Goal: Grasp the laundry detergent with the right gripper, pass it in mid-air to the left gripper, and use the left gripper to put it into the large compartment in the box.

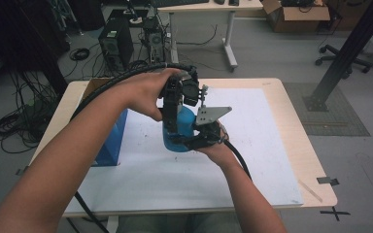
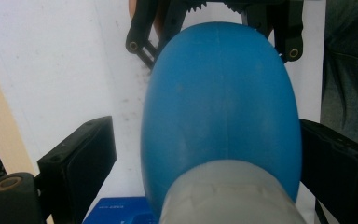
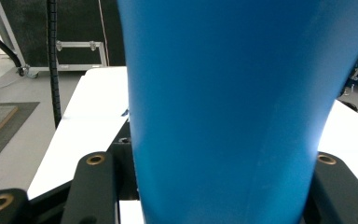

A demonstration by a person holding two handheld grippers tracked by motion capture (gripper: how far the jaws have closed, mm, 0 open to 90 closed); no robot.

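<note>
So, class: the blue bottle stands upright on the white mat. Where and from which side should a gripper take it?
Take the blue bottle low on its wide body, level from the side, jaws astride it, as the right gripper does; the grey cap tapers and suits a top-down grasp.

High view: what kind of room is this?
Likely a robotics lab or workshop: black desktop computer towers with loose cables on the floor, a black metal rig frame, and an open cardboard box.

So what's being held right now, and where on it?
The right gripper clamps the blue bottle low on its body; the left gripper straddles its top, not gripping.
</note>
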